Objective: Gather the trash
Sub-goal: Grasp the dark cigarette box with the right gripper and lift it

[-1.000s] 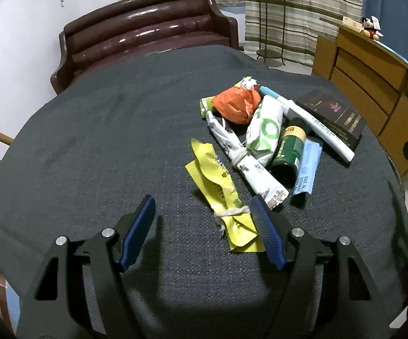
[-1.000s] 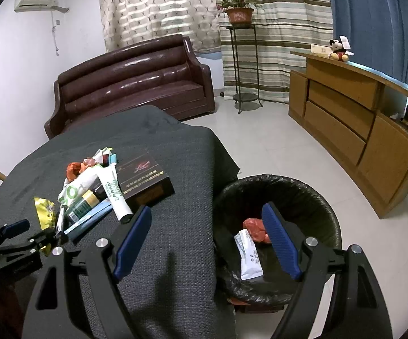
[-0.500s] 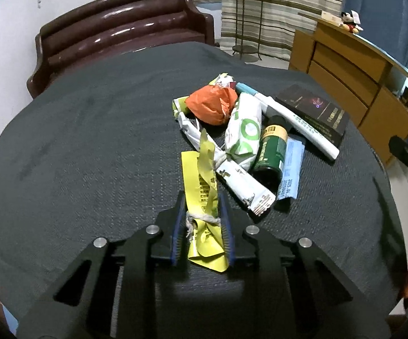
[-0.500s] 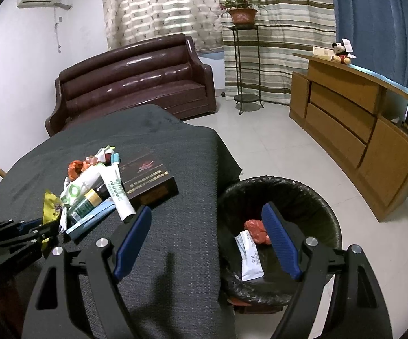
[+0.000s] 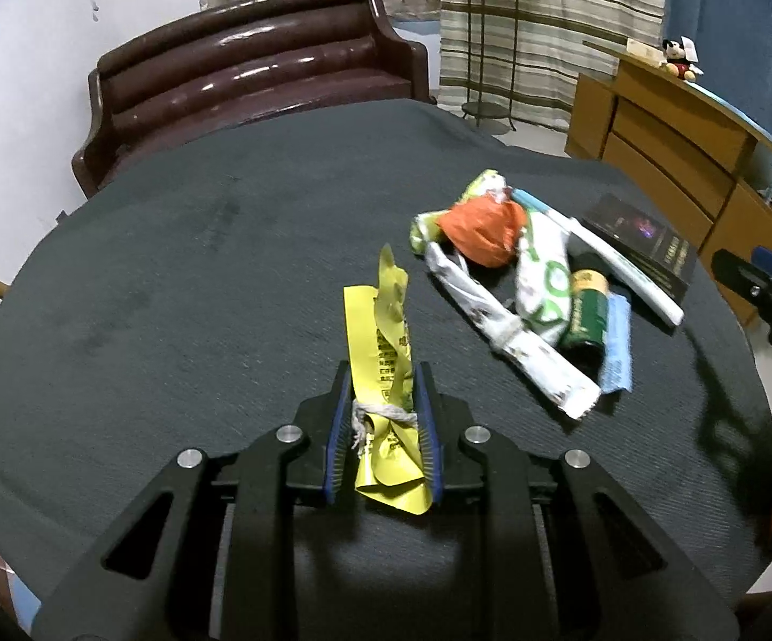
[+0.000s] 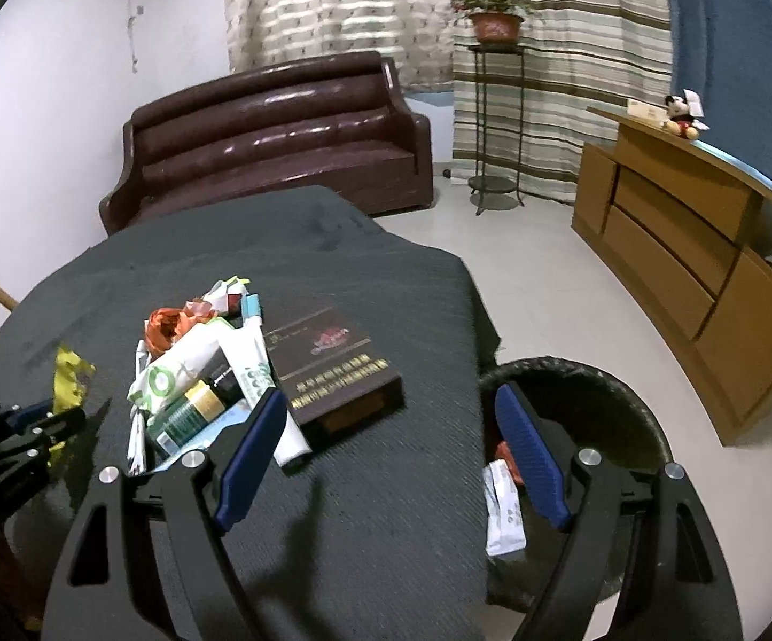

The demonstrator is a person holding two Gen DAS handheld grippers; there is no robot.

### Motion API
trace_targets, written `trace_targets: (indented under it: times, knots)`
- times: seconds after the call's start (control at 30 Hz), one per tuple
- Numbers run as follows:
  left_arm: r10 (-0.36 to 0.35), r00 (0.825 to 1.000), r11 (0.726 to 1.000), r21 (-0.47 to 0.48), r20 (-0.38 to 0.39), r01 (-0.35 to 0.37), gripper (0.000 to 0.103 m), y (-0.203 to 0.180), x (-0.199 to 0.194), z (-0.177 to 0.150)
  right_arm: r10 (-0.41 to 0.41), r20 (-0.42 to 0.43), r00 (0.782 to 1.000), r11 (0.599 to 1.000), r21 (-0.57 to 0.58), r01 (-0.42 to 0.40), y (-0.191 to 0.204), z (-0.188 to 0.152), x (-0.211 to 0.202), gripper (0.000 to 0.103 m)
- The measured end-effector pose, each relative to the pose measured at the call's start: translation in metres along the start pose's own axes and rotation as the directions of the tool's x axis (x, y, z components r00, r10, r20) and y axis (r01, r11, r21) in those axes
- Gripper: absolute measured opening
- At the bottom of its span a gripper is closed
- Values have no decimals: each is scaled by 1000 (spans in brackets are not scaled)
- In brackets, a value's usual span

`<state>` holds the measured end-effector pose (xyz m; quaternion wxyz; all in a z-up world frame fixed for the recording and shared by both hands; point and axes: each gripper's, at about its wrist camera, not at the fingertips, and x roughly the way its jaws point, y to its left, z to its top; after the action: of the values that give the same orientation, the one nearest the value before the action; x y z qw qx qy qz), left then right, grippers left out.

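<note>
Left tool [image 5: 383,416] clamped on yellow wrapper [image 5: 386,363] at its string-tied waist; light, crinkly, floppy. Right tool [image 6: 391,451] wide open, empty.

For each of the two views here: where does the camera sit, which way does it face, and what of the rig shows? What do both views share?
Left wrist: on the left gripper, facing down across the table toward the sofa; its jaws clamp the yellow wrapper.
Right wrist: on the right gripper, jaws open, looking over the table edge and the trash bin.
Shared: the trash pile, dark box, sofa, and each other's gripper.
</note>
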<state>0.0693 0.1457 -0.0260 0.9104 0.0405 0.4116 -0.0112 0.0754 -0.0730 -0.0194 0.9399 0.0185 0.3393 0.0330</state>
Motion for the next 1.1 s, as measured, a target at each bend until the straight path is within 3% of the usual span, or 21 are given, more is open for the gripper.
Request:
trace_targets:
  times: [0.4,0.57,1.1]
  knots:
    - [12,1000,1000,-15,5,-12,23,16,11,10,11,-117,993,996,-90,-21,18,16,42,78]
    - [5,1000,1000,-22,-3,-5,23,19,12,7,29,-169,985,995,-94,-46,22,14,48,64]
    - [-31,999,999,-24,13,32,23,11,6,5,36,-122,992,997,-57,-43,21,4,27,61]
